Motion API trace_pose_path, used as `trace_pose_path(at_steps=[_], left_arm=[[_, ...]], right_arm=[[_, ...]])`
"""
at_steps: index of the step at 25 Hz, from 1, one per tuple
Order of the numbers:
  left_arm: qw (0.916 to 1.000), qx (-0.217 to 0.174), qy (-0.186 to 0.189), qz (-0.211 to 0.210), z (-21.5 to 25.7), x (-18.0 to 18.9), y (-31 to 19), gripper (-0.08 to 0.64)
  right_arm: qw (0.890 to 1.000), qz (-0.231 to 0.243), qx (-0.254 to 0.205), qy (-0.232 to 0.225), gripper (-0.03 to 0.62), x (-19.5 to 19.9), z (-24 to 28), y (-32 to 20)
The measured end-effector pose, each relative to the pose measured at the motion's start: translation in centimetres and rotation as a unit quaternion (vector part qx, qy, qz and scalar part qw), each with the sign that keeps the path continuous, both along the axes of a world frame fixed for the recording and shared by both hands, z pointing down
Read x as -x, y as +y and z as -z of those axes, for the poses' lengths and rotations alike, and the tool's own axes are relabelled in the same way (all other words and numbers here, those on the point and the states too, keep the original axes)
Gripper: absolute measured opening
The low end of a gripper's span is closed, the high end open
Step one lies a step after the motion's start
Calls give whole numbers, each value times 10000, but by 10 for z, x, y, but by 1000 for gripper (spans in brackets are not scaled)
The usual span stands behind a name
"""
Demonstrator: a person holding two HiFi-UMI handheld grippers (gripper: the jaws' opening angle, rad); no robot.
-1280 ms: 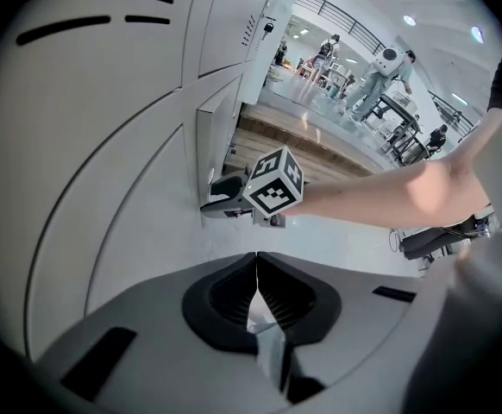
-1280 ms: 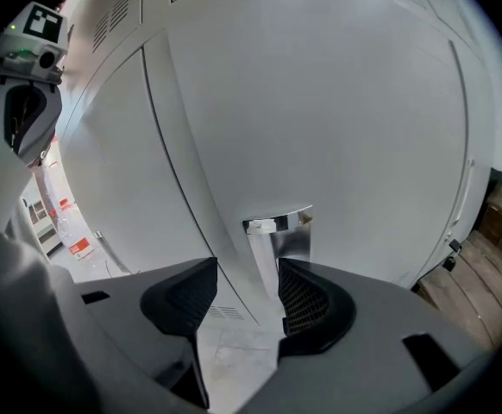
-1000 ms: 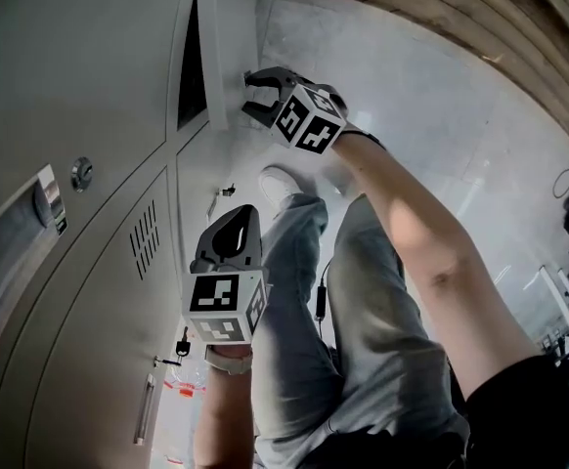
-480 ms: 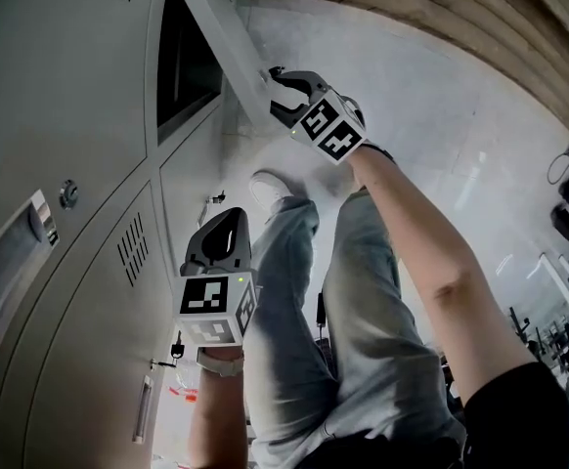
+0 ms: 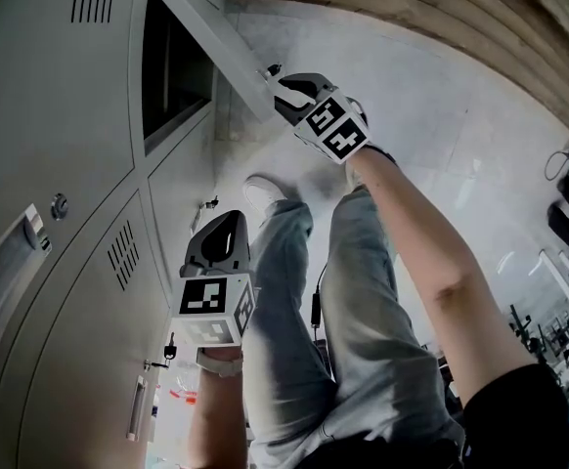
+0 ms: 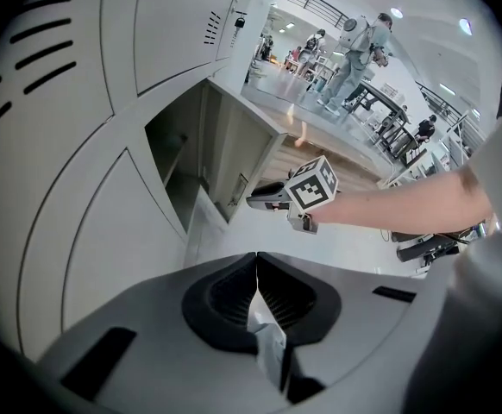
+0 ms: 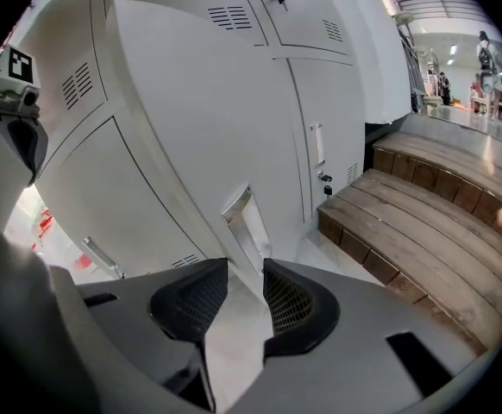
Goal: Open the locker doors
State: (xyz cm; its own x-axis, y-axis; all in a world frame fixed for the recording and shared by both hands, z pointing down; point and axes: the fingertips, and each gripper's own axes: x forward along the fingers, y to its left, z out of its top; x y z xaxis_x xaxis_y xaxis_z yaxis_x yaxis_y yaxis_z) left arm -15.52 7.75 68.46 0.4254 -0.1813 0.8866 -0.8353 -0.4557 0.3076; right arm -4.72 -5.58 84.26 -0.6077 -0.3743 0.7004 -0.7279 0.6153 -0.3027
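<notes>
The locker door [image 5: 228, 52] stood swung out from the bank of grey lockers [image 5: 60, 115], leaving its compartment [image 5: 172, 76] dark and open in the upper row. Its free edge, with the recessed handle [image 7: 244, 218], ran down into the gap of my right gripper [image 7: 245, 270]. Those fingers [image 7: 290, 304] had just been closing, yet they sat partly apart, and I saw no pad pressing on the metal. My left gripper [image 5: 228, 221] hung lower, near a shut door with a small key [image 5: 170, 348] in its lock, well apart from the open one. Its fingers [image 6: 225, 296] were closed tight together on nothing. Under both lay the pale floor [image 5: 431, 145], my jeans [image 5: 363, 301] and one white shoe [image 5: 263, 191], with wooden steps [image 7: 441, 214] beyond.
</notes>
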Motion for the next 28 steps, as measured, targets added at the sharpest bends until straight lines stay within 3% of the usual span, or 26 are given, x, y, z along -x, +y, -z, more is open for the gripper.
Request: trace_pose_path(at_steps=[12, 18, 28], left_arm=[[10000, 26, -20, 35, 1, 0, 10, 20], [9995, 59, -84, 312, 9, 7, 26, 20], [9908, 213, -227, 1317, 25, 18, 80, 20]], right_arm=[[9999, -153, 18, 69, 155, 9, 0, 2], [9998, -193, 11, 69, 149, 15, 6, 8], [9965, 818, 142, -102, 150, 63, 27, 67]])
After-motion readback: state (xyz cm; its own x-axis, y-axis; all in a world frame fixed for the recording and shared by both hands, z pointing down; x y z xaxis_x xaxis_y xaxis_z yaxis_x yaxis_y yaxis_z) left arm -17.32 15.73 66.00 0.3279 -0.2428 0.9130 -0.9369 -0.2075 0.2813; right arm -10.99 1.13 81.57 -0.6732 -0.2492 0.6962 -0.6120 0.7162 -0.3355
